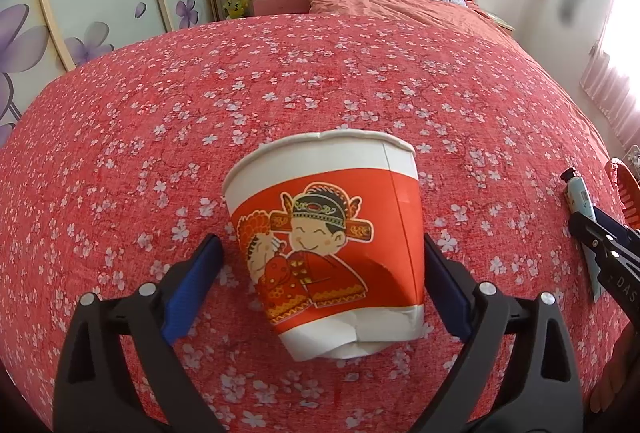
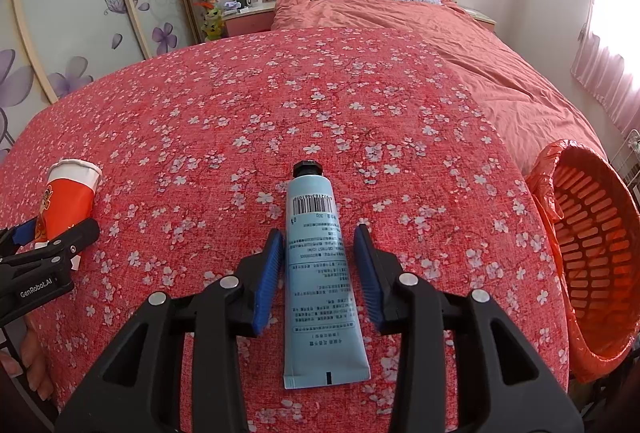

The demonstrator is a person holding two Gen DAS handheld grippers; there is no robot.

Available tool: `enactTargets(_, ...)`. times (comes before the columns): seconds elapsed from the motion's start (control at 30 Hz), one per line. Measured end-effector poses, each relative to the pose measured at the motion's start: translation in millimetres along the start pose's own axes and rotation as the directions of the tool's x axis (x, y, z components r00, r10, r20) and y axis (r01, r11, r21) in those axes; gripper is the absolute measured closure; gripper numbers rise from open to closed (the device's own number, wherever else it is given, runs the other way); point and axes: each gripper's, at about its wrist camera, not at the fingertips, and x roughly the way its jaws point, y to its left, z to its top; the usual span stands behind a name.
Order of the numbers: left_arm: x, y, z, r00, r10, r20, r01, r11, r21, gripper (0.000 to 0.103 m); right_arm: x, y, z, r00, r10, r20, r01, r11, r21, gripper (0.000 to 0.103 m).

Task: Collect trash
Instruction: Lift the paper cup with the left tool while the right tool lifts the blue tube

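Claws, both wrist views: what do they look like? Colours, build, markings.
Both match. The left claw and right claw each have matte black plastic linkage arms with silver round pivot screws, ending in two blue ribbed pads. White "GenRobot.AI" lettering shows on the left unit's black body in the right wrist view; partial white letters "DAS" show on the right unit in the left wrist view. No cables visible.

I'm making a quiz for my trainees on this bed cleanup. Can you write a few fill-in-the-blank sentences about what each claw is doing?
1. The left claw straddles a dented red-and-white paper ____ lying on the floral bedspread.
2. The right claw straddles a light blue squeeze tube with a ____ cap.
3. The orange slatted plastic basket sits at the bed's ____ edge.
4. Both claws are ____, neither yet gripping.

Missing words: cup; black; right; open
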Motion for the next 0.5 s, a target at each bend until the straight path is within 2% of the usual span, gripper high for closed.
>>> enactTargets(0.5,0,10,-1,1.000,-0.021,0.002,0.021,1.000,-0.021,0.005,-2,-1,-1,0.999,0.036,0.004,-0.036,0.999,0.029,0.060)
